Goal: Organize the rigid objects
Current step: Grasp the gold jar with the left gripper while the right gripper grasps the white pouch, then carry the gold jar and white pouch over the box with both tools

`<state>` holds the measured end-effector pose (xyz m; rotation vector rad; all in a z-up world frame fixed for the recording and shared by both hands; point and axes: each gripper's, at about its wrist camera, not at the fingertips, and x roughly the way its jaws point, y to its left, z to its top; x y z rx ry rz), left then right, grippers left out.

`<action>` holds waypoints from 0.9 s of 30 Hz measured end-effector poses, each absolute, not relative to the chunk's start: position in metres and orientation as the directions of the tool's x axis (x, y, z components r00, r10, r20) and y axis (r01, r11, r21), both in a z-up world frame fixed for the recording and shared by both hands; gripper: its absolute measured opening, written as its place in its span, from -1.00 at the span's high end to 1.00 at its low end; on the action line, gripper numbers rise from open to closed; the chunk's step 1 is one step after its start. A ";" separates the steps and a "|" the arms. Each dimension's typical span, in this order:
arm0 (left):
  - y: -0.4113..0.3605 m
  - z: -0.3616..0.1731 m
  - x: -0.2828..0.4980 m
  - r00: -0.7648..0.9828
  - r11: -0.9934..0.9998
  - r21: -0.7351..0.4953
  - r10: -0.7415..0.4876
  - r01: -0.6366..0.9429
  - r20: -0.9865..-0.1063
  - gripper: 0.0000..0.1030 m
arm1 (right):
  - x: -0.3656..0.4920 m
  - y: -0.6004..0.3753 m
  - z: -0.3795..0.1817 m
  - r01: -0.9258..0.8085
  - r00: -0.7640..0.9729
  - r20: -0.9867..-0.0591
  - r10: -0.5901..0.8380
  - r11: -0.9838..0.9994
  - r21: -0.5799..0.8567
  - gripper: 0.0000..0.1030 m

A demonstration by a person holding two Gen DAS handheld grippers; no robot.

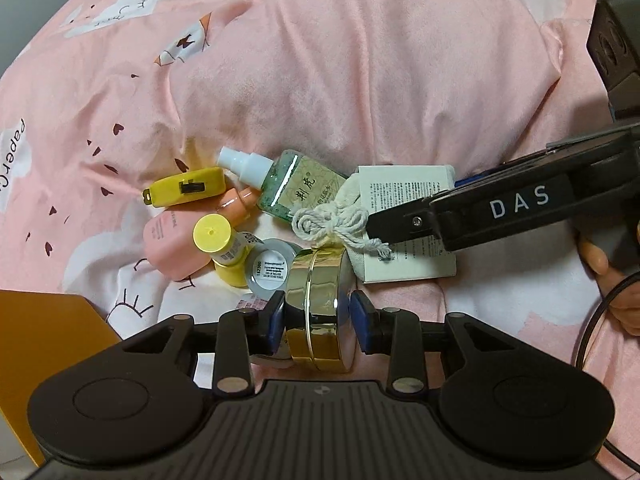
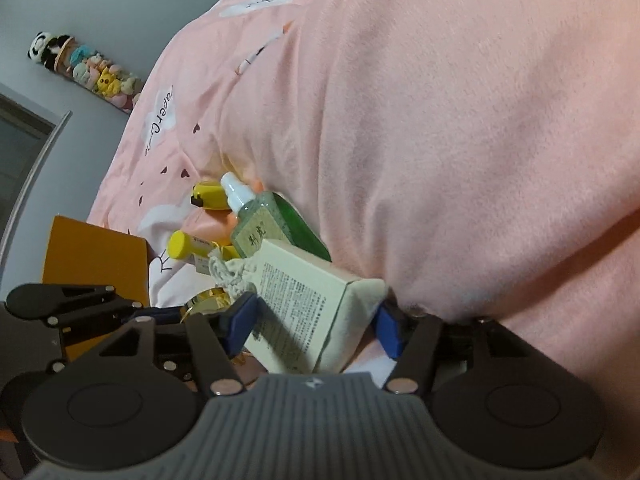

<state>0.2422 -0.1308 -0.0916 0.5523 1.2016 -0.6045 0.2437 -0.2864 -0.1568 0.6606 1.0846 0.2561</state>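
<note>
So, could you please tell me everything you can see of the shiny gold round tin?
The shiny gold round tin is a flat mirror-bright metal case with a seam round its rim, standing on edge on the pink bedding. It sits between the left claw pads; the left pad touches it. A silver-lidded jar leans beside it.

A bed is covered by a rumpled pink quilt (image 2: 460, 128) printed with white clouds and small dark hearts. At far left a pale grey wall (image 2: 100, 4) is seen, with a row of plush toys (image 2: 86, 68) along it and a grey-framed window (image 2: 24, 148) below.
</note>
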 end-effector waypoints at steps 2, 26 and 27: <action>-0.132 -0.093 0.244 0.240 0.724 0.070 -0.134 0.686 -0.961 0.22 | 0.244 -0.286 -0.159 0.120 0.457 -0.728 0.511 0.775 0.620 -0.19; -0.096 -0.018 0.206 0.364 0.764 -0.062 -0.375 0.642 -0.853 0.39 | 0.165 -0.276 -0.048 -0.067 0.647 -0.652 0.394 0.882 0.467 0.57; -0.091 -0.010 0.202 0.378 0.768 -0.065 -0.385 0.637 -0.842 0.39 | 0.163 -0.275 -0.042 -0.080 0.652 -0.645 0.399 0.882 0.465 0.57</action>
